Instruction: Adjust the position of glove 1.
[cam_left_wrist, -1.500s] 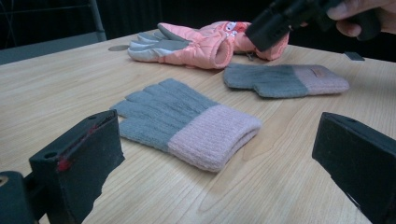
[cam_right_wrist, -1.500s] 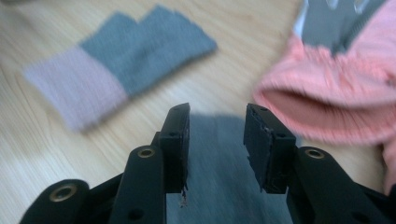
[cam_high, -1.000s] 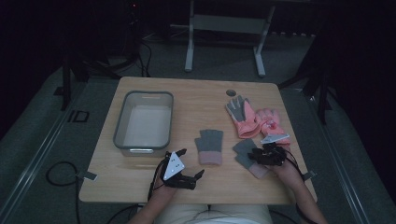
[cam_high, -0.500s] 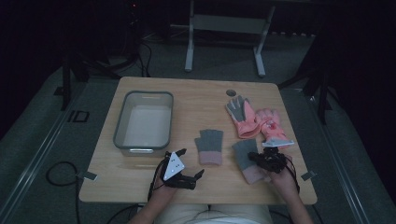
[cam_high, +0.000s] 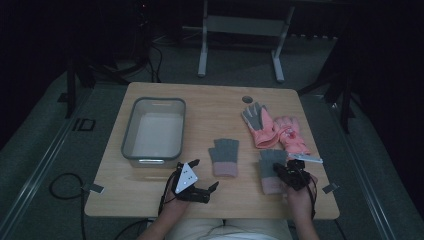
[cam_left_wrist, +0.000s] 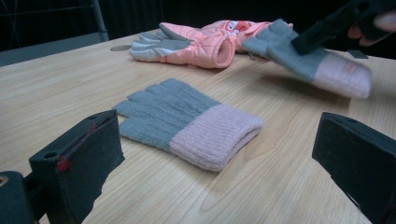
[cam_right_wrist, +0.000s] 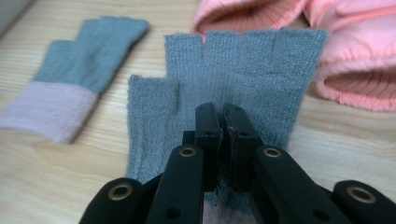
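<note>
A grey fingerless glove with a pink cuff (cam_high: 270, 172) is pinched at its palm by my right gripper (cam_high: 278, 169), whose jaws are shut on the knit (cam_right_wrist: 243, 60). In the left gripper view this glove (cam_left_wrist: 303, 56) hangs tilted just above the table under the right gripper (cam_left_wrist: 322, 32). Its twin glove (cam_high: 224, 156) lies flat mid-table, also seen as the twin (cam_left_wrist: 187, 121) and the twin (cam_right_wrist: 79, 60). My left gripper (cam_high: 203, 174) rests open near the front edge, its jaws wide apart and empty, the left gripper (cam_left_wrist: 215, 140) facing the twin glove.
Two pink winter gloves (cam_high: 272, 127) lie at the right rear of the wooden table (cam_high: 210, 100), just beyond the held glove, the pink gloves (cam_right_wrist: 355, 51) close ahead. A grey plastic bin (cam_high: 154, 131) stands at the left. A metal stand (cam_high: 240, 25) stands behind the table.
My right hand has shifted a little along the table's front right with the grey glove, which now hangs lifted. The left gripper has stayed where it was.
</note>
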